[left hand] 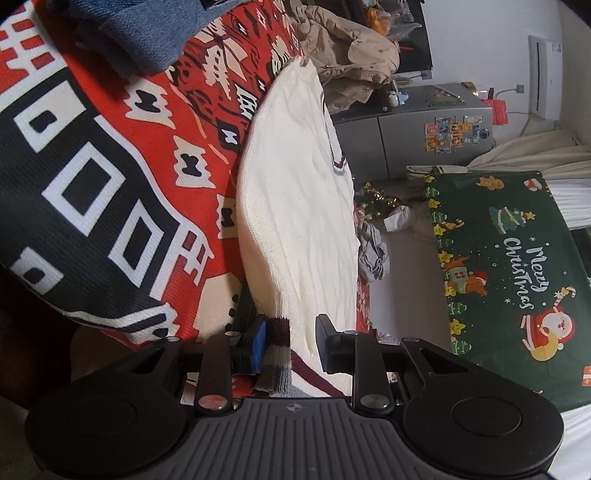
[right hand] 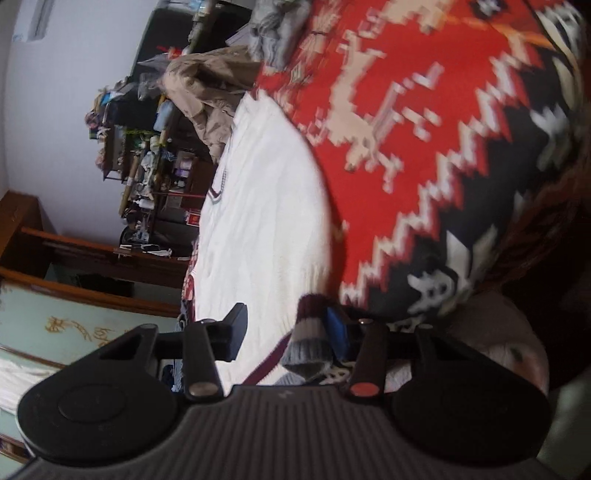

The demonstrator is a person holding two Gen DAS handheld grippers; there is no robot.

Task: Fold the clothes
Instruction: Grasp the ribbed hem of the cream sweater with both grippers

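Observation:
A white knit sweater (left hand: 295, 192) with maroon and grey striped trim lies on a red, black and white patterned blanket (left hand: 147, 166). My left gripper (left hand: 291, 341) is open at the sweater's near edge. White cloth fills most of the gap, and a striped cuff (left hand: 275, 332) rests against the blue-padded finger. In the right wrist view the same sweater (right hand: 258, 221) stretches away over the blanket (right hand: 406, 110). My right gripper (right hand: 286, 328) is open and straddles the near edge, where a striped cuff (right hand: 310, 332) bunches against the blue-padded finger.
A beige jacket (left hand: 343, 51) lies crumpled beyond the sweater's far end, and blue denim (left hand: 129, 33) sits on the blanket. A green Merry Christmas cloth (left hand: 509, 266), a grey fridge (left hand: 424, 125), a cluttered shelf (right hand: 147, 158) and wooden furniture (right hand: 92, 251) surround the bed.

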